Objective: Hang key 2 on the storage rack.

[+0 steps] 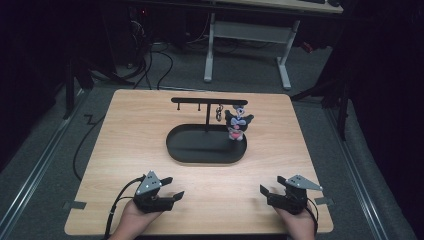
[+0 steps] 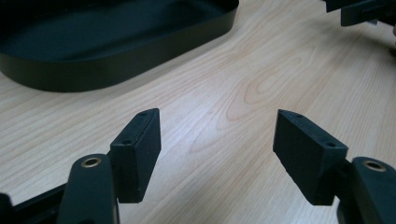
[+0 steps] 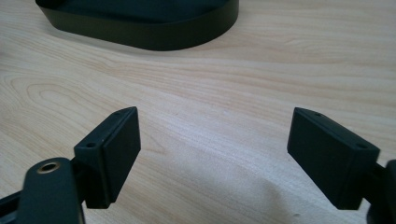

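Resting on table point(image 1: 130, 130), both grippers' jaws apart, tray point(image 2: 116, 60) cut off, plush point(image 1: 237, 125) blurry.

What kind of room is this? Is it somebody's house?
Probably not a house. It looks like a lab or workshop: a wooden table stands on grey carpet, cables trail over the floor behind it, and a white-legged desk stands farther back. The room is dark all around.

Floor point(image 1: 60, 135): grey carpet around my wooden table point(image 1: 135, 150); black cables point(image 1: 150, 65) trailing
Furniture: white-legged desk point(image 1: 250, 35) beyond
Light: dim; room edges dark
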`<control>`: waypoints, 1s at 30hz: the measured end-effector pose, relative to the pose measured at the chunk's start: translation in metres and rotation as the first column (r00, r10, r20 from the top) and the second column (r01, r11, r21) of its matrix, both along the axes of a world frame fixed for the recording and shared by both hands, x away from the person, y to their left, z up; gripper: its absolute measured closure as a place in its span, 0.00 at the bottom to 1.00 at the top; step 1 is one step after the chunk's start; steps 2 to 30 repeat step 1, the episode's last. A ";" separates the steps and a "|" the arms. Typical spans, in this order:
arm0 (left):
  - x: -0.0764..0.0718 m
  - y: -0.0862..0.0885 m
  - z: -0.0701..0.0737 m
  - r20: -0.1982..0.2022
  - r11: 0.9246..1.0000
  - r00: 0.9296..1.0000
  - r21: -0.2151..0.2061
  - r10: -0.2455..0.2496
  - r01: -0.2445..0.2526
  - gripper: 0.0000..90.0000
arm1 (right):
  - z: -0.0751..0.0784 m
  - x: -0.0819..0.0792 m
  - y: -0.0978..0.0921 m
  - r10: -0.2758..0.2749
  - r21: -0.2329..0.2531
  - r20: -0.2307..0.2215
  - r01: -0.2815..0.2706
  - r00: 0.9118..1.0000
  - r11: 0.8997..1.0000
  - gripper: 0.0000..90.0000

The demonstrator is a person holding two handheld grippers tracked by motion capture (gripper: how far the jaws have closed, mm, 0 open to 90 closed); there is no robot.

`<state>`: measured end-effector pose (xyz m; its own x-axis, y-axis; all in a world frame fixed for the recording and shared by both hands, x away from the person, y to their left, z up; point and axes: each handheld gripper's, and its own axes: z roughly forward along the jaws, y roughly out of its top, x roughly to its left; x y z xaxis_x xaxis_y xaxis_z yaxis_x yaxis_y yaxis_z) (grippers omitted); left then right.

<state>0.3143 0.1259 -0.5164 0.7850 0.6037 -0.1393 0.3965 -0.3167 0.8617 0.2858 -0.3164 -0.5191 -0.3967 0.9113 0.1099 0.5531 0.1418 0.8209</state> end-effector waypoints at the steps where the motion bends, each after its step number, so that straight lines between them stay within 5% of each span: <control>1: 0.000 -0.002 0.001 0.002 1.000 1.000 -0.002 0.003 -0.003 0.36 | 0.002 -0.001 0.000 0.002 -0.009 0.010 -0.002 1.000 1.000 0.18; 30: 0.000 -0.002 0.001 0.002 1.000 1.000 -0.002 0.003 -0.003 0.36 | 0.002 -0.001 0.000 0.002 -0.009 0.010 -0.002 1.000 1.000 0.18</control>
